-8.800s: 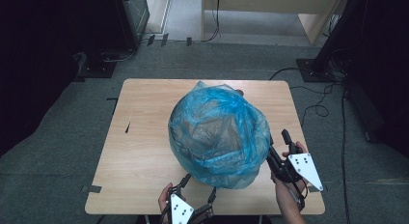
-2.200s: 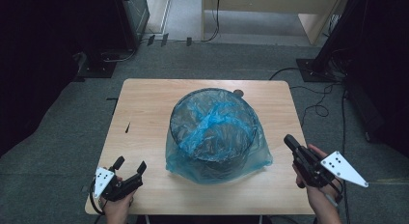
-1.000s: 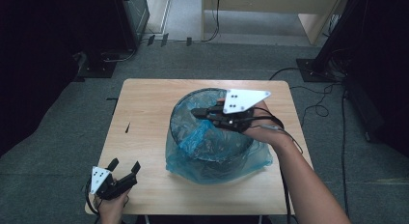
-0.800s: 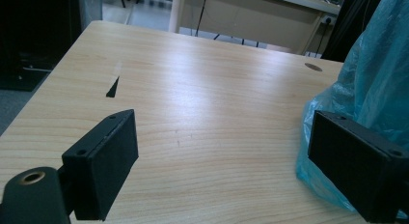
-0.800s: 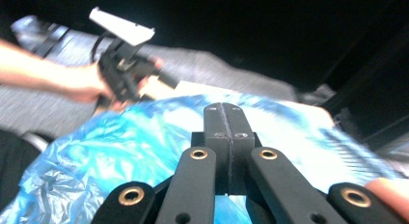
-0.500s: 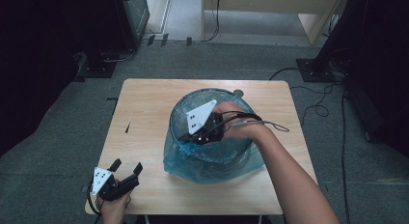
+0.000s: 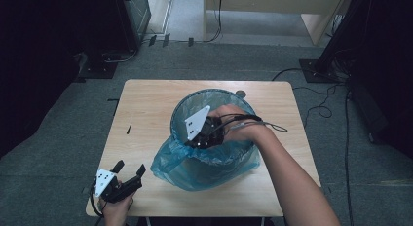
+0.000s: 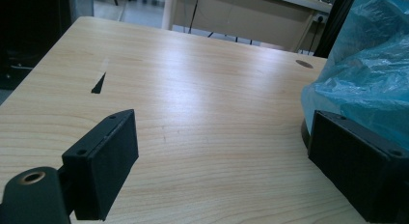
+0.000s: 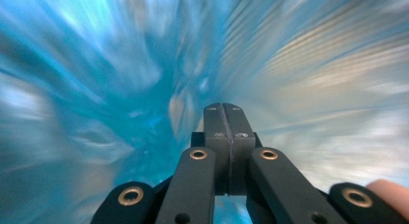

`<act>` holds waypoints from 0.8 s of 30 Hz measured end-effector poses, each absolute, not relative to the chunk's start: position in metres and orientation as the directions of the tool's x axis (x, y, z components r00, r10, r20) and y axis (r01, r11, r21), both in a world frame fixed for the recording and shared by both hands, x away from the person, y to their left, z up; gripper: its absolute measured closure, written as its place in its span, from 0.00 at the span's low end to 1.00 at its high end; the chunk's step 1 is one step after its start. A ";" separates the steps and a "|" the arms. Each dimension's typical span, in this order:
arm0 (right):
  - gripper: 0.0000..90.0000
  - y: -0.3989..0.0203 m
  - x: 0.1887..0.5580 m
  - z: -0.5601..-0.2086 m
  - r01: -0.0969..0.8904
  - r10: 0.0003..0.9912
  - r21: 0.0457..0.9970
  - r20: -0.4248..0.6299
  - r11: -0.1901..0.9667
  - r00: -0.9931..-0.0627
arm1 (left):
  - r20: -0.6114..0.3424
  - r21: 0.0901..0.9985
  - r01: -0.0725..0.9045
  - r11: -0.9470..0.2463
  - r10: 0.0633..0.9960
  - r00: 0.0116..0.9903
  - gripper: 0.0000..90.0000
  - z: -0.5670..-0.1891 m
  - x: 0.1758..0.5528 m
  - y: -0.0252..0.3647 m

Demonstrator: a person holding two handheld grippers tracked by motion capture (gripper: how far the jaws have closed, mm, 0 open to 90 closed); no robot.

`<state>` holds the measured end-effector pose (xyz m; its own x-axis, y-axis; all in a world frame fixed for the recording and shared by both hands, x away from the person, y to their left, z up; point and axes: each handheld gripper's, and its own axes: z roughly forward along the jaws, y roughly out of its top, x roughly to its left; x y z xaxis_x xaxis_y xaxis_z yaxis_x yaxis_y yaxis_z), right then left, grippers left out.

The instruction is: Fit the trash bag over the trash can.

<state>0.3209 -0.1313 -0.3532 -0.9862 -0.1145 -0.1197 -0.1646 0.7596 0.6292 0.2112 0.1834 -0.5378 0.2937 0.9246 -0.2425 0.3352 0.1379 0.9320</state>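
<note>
Right gripper [image 7: 198, 142]: jaws together, now dipped inside the bin [image 7: 213, 133], probably pressing the blue bag liner [image 7: 204, 170] down. Left gripper [image 7: 130, 173]: jaws apart, idle at the table [image 7: 146, 104] corner.

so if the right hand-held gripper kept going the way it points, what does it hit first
Most likely the blue bag liner inside the mesh bin. The right hand-held gripper is shut and aimed into the liner's plastic with nothing visible in between, though that view is blurred, so depth is uncertain.
</note>
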 end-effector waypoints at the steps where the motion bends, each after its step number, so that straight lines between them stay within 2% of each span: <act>1: 1.00 -0.135 0.321 -0.345 -0.164 -0.102 0.644 -0.133 0.748 -0.986 | -0.243 0.932 0.334 0.139 0.925 0.293 0.12 -0.538 0.211 0.183; 5: 1.00 -0.150 0.325 -0.314 -0.157 -0.044 0.703 -0.176 0.694 -0.983 | -0.239 0.936 0.322 0.140 0.926 0.293 0.12 -0.537 0.210 0.182; 7: 1.00 -0.154 0.329 -0.308 -0.142 0.008 0.704 -0.206 0.696 -0.979 | -0.238 0.935 0.327 0.138 0.927 0.291 0.12 -0.537 0.211 0.182; 9: 1.00 -0.152 0.335 -0.317 -0.129 0.049 0.637 -0.253 0.760 -0.966 | -0.237 0.934 0.331 0.136 0.928 0.286 0.12 -0.538 0.211 0.182; 10: 1.00 -0.147 0.338 -0.330 -0.123 0.052 0.552 -0.291 0.825 -0.955 | -0.237 0.934 0.331 0.137 0.928 0.286 0.12 -0.538 0.211 0.182; 12: 1.00 -0.136 0.338 -0.352 -0.128 0.006 0.448 -0.285 0.885 -0.958 | -0.235 0.934 0.330 0.135 0.929 0.286 0.12 -0.538 0.211 0.182; 18: 1.00 -0.119 0.333 -0.386 -0.132 -0.072 0.352 -0.179 0.926 -0.981 | -0.241 0.933 0.330 0.141 0.928 0.285 0.12 -0.538 0.210 0.184; 20: 1.00 -0.119 0.333 -0.386 -0.133 -0.073 0.356 -0.177 0.925 -0.982 | -0.242 0.934 0.329 0.142 0.927 0.286 0.12 -0.538 0.210 0.184; 22: 1.00 -0.125 0.334 -0.370 -0.142 -0.073 0.440 -0.170 0.887 -0.983 | -0.243 0.933 0.329 0.144 0.927 0.285 0.12 -0.538 0.210 0.184; 24: 1.00 -0.132 0.333 -0.355 -0.156 -0.078 0.473 -0.180 0.867 -0.981 | -0.243 0.933 0.330 0.144 0.928 0.283 0.12 -0.538 0.210 0.184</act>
